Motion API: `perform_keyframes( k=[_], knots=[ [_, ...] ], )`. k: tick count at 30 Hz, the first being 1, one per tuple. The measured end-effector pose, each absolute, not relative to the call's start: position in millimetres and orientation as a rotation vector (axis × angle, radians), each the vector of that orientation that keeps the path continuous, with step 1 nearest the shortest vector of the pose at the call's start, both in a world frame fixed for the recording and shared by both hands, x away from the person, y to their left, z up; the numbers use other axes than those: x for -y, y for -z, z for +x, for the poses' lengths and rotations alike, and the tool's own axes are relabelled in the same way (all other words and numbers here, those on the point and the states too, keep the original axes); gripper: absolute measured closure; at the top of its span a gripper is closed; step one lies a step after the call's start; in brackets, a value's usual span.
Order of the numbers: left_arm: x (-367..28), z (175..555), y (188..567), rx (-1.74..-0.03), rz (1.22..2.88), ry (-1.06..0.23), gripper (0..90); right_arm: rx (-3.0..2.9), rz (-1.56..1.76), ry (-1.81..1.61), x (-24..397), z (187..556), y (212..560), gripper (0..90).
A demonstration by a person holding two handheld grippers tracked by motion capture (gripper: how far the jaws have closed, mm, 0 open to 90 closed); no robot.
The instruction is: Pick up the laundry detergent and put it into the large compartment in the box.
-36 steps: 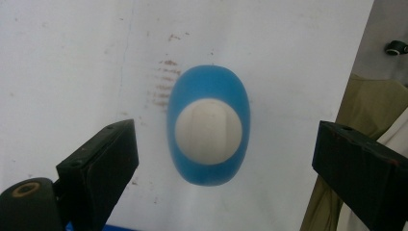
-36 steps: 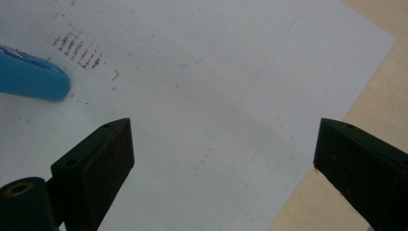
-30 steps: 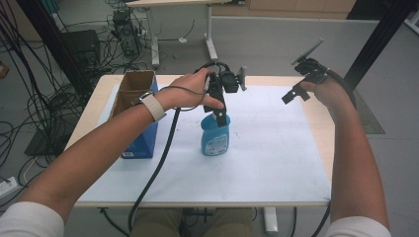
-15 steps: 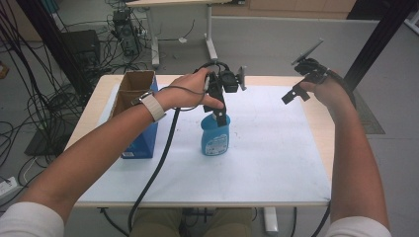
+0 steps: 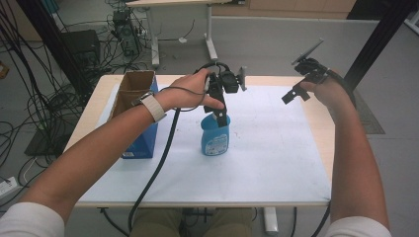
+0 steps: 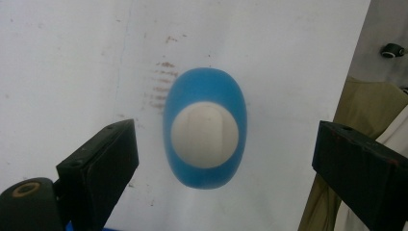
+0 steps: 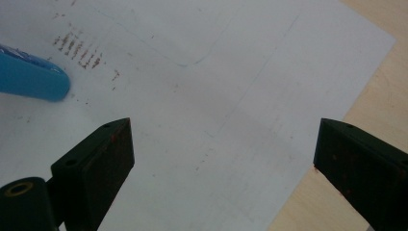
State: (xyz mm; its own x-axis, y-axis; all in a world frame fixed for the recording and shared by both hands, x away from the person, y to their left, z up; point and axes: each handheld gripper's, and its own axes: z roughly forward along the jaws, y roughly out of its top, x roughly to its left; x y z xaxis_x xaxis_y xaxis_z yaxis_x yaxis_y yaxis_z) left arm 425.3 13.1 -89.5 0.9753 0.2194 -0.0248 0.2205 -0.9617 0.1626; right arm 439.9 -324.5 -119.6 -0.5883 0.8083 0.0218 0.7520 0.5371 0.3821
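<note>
Directly above a blue bottle (image 5: 215, 138) standing mid-bench, the left gripper (image 6: 226, 159) hangs with jaws spread wide; the right gripper (image 5: 296, 93) hovers open nearby. Probably light, smooth plastic, best gripped at its narrow neck

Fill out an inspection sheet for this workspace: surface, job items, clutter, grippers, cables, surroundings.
Surface: table under a white sheet with faint brown marks.
Job's things: blue bottle upright near the middle, white cap on top; open cardboard box at the left edge.
Clutter: nothing seen.
Grippers: left gripper hangs directly above the bottle, jaws wide open, not touching it. Right gripper open above bare sheet near the table's right edge.
Cables: black cable trails from the left gripper off the near edge.
Surroundings: tangled wires on the floor at left; another table's legs behind.
</note>
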Motion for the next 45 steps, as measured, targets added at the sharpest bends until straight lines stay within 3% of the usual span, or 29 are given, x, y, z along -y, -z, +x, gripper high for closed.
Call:
perform_keyframes(
  k=[45],
  knots=[
    [-15.2, 425.6, 90.9, -0.339, 2.946, 0.018, 9.2, -2.613, 1.337, -0.535, 324.6, 439.4, 119.3, 6.8]
  ],
)
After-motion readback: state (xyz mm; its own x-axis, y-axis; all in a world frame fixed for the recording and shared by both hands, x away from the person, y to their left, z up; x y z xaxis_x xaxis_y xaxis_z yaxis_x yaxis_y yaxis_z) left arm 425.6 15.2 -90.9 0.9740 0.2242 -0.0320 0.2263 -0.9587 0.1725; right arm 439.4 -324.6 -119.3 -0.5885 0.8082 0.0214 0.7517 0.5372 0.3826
